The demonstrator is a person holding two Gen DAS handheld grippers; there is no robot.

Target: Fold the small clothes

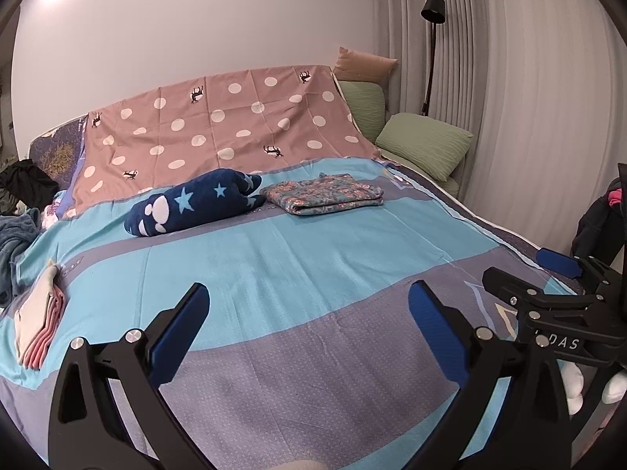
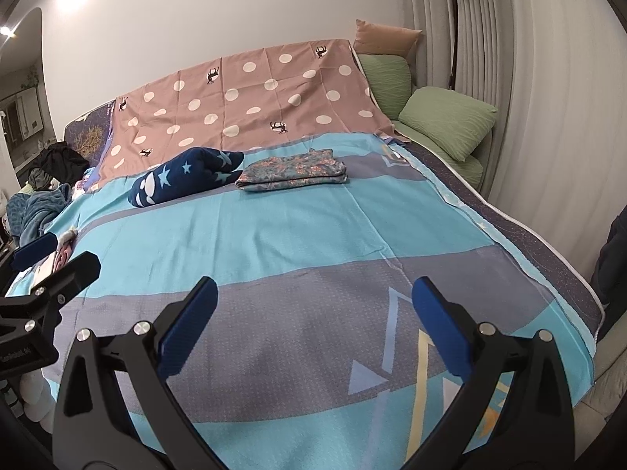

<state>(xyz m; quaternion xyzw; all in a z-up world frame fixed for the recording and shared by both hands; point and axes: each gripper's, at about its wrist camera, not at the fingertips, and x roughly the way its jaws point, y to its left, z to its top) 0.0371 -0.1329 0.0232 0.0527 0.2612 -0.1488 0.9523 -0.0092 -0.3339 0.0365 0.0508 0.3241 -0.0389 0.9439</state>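
Observation:
A folded floral garment [image 1: 323,194] [image 2: 294,172] lies far back on the blue and grey bed cover [image 1: 294,258] [image 2: 274,243]. Beside it on its left sits a rolled navy cloth with stars [image 1: 196,203] [image 2: 184,176]. A folded pink and cream garment [image 1: 37,325] rests at the cover's left edge, partly hidden in the right wrist view. My left gripper [image 1: 309,305] hangs open above the near part of the cover, nothing between its fingers. My right gripper [image 2: 313,301] [image 1: 521,266] is open too, to the right of the left one, holding nothing.
A pink dotted sheet [image 1: 219,129] drapes the headboard side. Green pillows [image 1: 425,143] and a tan cushion [image 1: 364,64] sit at the back right by a black floor lamp [image 1: 431,39] and curtain. Loose dark and blue clothes [image 1: 19,211] pile at the left edge.

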